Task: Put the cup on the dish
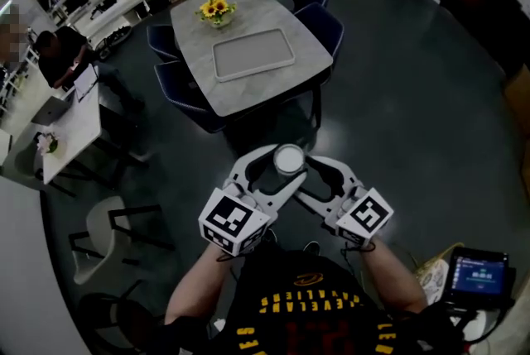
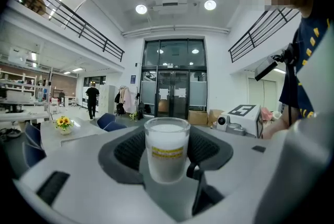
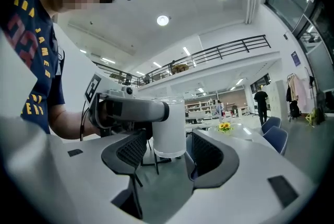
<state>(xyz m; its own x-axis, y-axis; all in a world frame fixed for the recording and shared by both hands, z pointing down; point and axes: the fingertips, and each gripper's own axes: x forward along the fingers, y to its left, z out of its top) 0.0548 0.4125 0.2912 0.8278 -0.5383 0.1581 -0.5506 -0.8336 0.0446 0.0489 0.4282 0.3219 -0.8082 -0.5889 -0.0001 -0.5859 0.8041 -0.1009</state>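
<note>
The cup (image 1: pixel 289 158) is being held upright in the air by the left tool (image 1: pixel 286 168). It is being squeezed from both sides by that tool's two jaws. In the left gripper view, the cup (image 2: pixel 166 147) is showing as a cloudy white cup with a yellow label, sitting right between the jaws of the left tool (image 2: pixel 167 151).

The right tool (image 1: pixel 308 179) is being held just beside the left one. In the right gripper view, the jaws of the right tool (image 3: pixel 167 152) are being held wide apart, with the cup (image 3: pixel 169 131) standing between them. A small gap is showing on each side of the cup, so nothing is being gripped by this tool.

The cup is being held well apart from the counter (image 1: pixel 248 14), on its near side, over the dark floor (image 1: pixel 414 113). The dish (image 1: pixel 253 55) is lying flat in the middle of the counter. Yellow flowers (image 1: pixel 216 10) are standing at the far end of the counter, behind the dish. Blue chairs (image 1: pixel 327 26) are being kept around the counter.
</note>
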